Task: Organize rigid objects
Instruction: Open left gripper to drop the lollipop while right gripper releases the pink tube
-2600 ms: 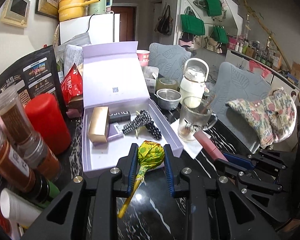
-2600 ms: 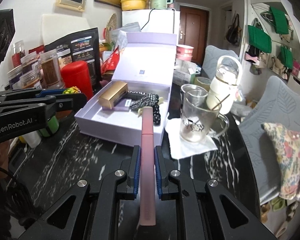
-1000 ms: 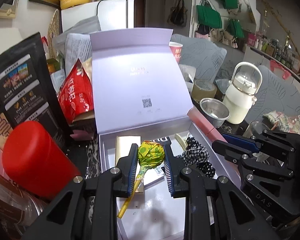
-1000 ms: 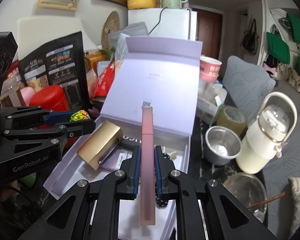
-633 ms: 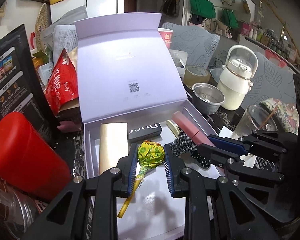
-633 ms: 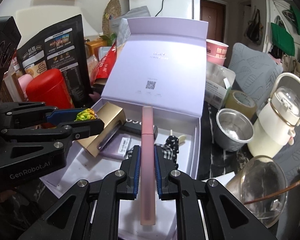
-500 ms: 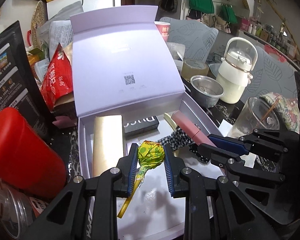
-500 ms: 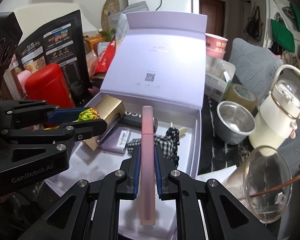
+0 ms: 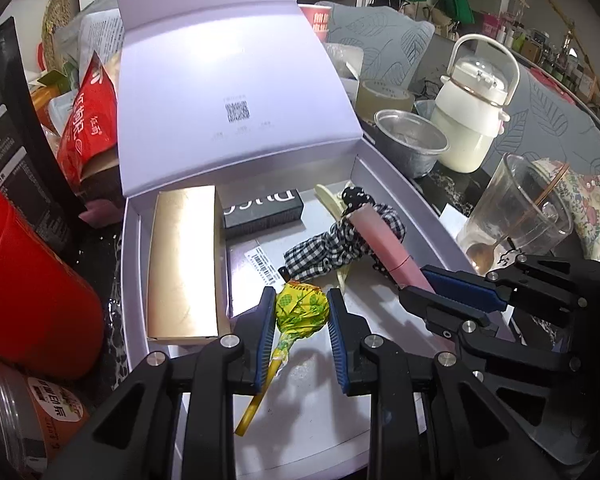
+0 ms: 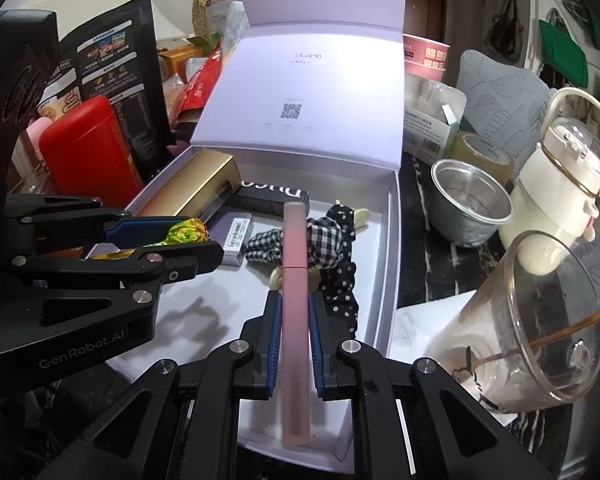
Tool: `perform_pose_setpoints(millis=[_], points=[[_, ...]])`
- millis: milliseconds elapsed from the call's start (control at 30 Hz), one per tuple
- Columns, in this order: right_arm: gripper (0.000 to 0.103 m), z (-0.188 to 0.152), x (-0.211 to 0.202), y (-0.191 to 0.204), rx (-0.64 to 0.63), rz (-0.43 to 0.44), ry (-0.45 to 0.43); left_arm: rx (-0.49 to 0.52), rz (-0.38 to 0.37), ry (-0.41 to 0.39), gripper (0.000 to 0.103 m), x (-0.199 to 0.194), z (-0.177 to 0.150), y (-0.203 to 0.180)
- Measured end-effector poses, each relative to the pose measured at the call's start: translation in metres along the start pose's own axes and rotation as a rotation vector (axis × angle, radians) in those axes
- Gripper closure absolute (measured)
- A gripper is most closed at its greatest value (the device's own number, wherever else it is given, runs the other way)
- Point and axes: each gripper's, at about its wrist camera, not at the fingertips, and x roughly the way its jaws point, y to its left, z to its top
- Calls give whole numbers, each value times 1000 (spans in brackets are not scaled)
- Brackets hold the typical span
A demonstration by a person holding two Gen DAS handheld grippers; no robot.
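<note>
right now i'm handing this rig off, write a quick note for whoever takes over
Left claw: shut on the lollipop, held over the bare front floor of the lavender box.
Right claw: shut on the pink tube, its tip above the checkered scrunchie on the box's right side.
Already in the box: gold box along the left wall, black box at the back, a small labelled box in the middle, the scrunchie.
Done: both items carried over the open box.
Left: lower and release the lollipop and the tube inside. Neither is set down yet.
</note>
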Motion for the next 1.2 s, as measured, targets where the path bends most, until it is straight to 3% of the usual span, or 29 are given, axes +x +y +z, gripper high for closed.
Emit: perform_pose_setpoints(millis=[700,1200], points=[[90,-5,16,3,3,-11,35,-65,37,94,78,37,-6,9],[88,-4,14,3,1,-25,32,-56,42,88,78,33,-5,5]])
